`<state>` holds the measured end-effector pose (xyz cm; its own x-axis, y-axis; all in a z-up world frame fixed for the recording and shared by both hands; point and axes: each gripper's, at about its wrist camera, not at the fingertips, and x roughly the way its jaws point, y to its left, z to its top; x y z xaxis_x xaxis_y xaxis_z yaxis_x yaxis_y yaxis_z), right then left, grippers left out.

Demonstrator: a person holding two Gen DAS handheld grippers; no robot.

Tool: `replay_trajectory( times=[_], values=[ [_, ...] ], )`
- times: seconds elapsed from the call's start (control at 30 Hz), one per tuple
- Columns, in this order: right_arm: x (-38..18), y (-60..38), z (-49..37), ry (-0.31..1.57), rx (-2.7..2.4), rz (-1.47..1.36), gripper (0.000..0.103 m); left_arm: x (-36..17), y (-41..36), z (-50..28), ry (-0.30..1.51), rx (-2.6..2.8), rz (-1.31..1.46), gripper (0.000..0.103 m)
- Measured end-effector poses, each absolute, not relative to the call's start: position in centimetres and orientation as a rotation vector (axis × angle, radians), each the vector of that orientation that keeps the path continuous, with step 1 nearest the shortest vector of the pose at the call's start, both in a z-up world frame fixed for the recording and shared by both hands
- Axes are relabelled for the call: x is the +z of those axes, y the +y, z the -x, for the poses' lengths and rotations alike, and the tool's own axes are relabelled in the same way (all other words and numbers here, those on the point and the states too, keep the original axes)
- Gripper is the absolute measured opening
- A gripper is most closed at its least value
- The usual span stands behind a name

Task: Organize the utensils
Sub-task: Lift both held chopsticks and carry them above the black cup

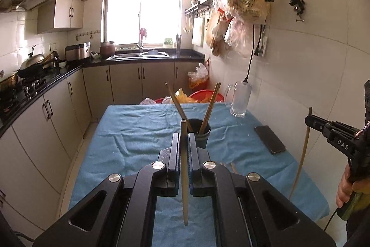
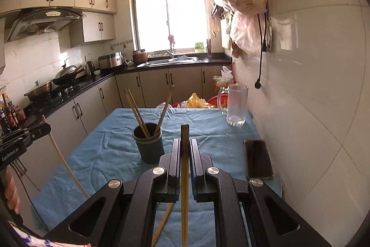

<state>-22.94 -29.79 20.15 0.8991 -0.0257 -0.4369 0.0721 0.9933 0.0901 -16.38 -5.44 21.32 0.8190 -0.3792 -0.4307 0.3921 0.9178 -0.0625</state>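
- Chopstick [image 1: 184, 168] clamped upright between the closed jaws of the left gripper [image 1: 184, 139], its top just above the fingertips and its lower end hanging below them over the blue cloth [image 1: 129, 131].
- Right gripper [image 2: 184, 145] is likewise closed on a darker chopstick [image 2: 184, 177], held upright.
- Just beyond the left gripper's tips stands the dark cup [image 1: 203, 133] with chopsticks leaning out to both sides; from the right gripper it sits ahead and to the left [image 2: 149, 142].
- Only the right wrist view shows a loose chopstick [image 2: 163, 221] lying on the cloth beneath that gripper.
- Each view catches the other gripper from the side: the right one [image 1: 311, 118] at the left view's right edge with a hand [image 1: 346, 186] on its handle, the left one [image 2: 45, 127] at the right view's left edge.
- Further right lie a phone [image 1: 270, 139] and, beyond it, a glass mug [image 1: 240, 98] near the wall.
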Motion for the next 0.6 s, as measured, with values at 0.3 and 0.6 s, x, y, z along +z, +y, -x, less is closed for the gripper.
replay_trajectory(
  times=[0.3, 0.6],
  values=[
    [23.2, -30.0, 19.0, 0.364, -0.055, -0.128, 0.007, 24.3, -6.1, 13.4, 0.409, -0.429, 0.019, 0.005],
    [26.3, -29.4, 10.9, 0.274, -0.010, -0.213, 0.007, 28.2, -7.5, 7.2, 0.352, -0.422, 0.089, 0.005]
  ],
)
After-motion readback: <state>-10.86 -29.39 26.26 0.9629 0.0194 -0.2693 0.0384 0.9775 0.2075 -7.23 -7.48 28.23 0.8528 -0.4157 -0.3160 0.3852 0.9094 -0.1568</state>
